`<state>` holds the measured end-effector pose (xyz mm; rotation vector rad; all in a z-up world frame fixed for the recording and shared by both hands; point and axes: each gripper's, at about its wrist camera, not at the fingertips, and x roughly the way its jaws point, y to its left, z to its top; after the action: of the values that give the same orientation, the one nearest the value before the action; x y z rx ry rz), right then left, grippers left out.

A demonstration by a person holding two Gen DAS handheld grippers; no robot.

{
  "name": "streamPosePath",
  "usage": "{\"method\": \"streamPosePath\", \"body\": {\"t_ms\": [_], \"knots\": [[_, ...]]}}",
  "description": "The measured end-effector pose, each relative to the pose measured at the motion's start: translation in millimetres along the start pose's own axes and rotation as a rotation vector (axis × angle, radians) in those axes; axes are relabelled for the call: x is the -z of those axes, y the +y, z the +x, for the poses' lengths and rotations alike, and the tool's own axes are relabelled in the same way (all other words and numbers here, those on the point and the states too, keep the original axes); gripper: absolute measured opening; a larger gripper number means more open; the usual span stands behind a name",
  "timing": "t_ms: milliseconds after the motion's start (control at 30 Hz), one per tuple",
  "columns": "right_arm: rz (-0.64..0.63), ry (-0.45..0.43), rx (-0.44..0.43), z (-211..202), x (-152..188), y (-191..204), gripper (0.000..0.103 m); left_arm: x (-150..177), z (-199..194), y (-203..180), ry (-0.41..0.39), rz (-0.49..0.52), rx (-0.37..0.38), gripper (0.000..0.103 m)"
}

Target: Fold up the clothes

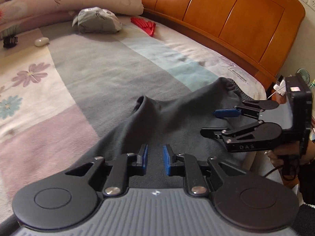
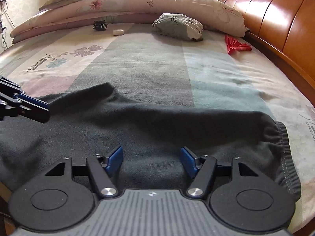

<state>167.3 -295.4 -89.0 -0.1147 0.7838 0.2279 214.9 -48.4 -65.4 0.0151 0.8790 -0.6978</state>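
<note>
**A:** Two tongs, one garment, so where's it lying?

**B:** Dark trousers (image 2: 157, 129), flat on the bed sheet (image 2: 147, 68) at the near edge, right under both tools.

**A:** Which way's the long axis?

**B:** In the right wrist view it runs left to right. The waistband (image 2: 285, 143) is at the right end, toward the headboard (image 2: 275, 13). The leg end runs off the left of the pic. The far edge is a soft rolled fold w/ a hump near the left.

**A:** Fabric?

**B:** Charcoal grey, matte, fleecy knit. The waistband is gathered elastic w/ pale stitch rows, puckered.

**A:** Tongs?

**B:** The right gripper (image 2: 151, 157) has its jaws wide apart, blue pads over the cloth w/ nothing between them. The left gripper (image 1: 155, 158) has a narrow gap btwn its pads and I see no cloth pinched. It points at the fold's left end.

**A:** Other stuff?

**B:** The sheet is striped grey, pale blue and lilac, w/ flower prints. The headboard is glossy orange wood in curved panels. A puffy floral quilt (image 2: 137, 2) is at the far side, w/ a grey cloth bundle (image 2: 177, 26) and a red pleated fan (image 2: 236, 46) near it.
</note>
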Motion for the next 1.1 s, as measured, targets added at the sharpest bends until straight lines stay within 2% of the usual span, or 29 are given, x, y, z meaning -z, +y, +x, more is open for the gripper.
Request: {"method": "streamPosePath", "body": {"t_ms": [33,133,200,300,400,467,500,567,633,733,833,933,1000,1033,1100], "knots": [[0.011,-0.005,-0.010,0,3,-3,0.074,0,10,2,0.009,-0.018,-0.001,0.017],[0.036,-0.022,-0.037,0,9,-10,0.079,-4,29,14,-0.021,-0.086,-0.092,0.013],[0.033,-0.032,-0.049,1,11,-10,0.083,-13,31,19,-0.031,-0.137,-0.123,0.014],[0.030,-0.040,-0.066,3,13,-9,0.094,-28,29,5,-0.034,-0.066,-0.200,0.012],[0.017,-0.048,-0.075,4,15,-5,0.103,-36,23,-14,-0.060,-0.014,-0.102,0.018],[0.011,-0.054,-0.076,5,17,-4,0.103,-39,32,-31,-0.061,0.056,-0.036,0.031],[0.011,-0.056,-0.077,5,17,-4,0.103,-40,39,-36,-0.048,0.081,-0.027,0.032],[0.010,-0.051,-0.082,0,16,-5,0.103,-42,61,-40,-0.005,0.093,-0.054,0.032],[0.004,-0.065,-0.078,-9,15,-11,0.103,-45,78,-32,0.015,0.063,-0.111,0.029],[-0.019,-0.134,-0.027,-22,7,-24,0.103,-52,81,-24,0.006,0.006,-0.102,0.029],[0.009,-0.170,-0.025,-16,-8,-41,0.103,-51,81,-28,0.014,0.038,-0.116,0.030],[0.025,-0.145,-0.039,8,-16,-50,0.103,-50,81,-26,0.007,0.010,-0.116,0.030],[0.061,-0.094,0.022,27,-15,-63,0.103,-51,81,-24,-0.003,-0.001,-0.131,0.030],[0.087,-0.068,0.058,36,-14,-71,0.103,-52,81,-22,-0.005,-0.003,-0.137,0.026],[0.129,-0.076,0.068,36,-12,-87,0.102,-53,82,-21,-0.006,0.000,-0.142,0.026]]}}
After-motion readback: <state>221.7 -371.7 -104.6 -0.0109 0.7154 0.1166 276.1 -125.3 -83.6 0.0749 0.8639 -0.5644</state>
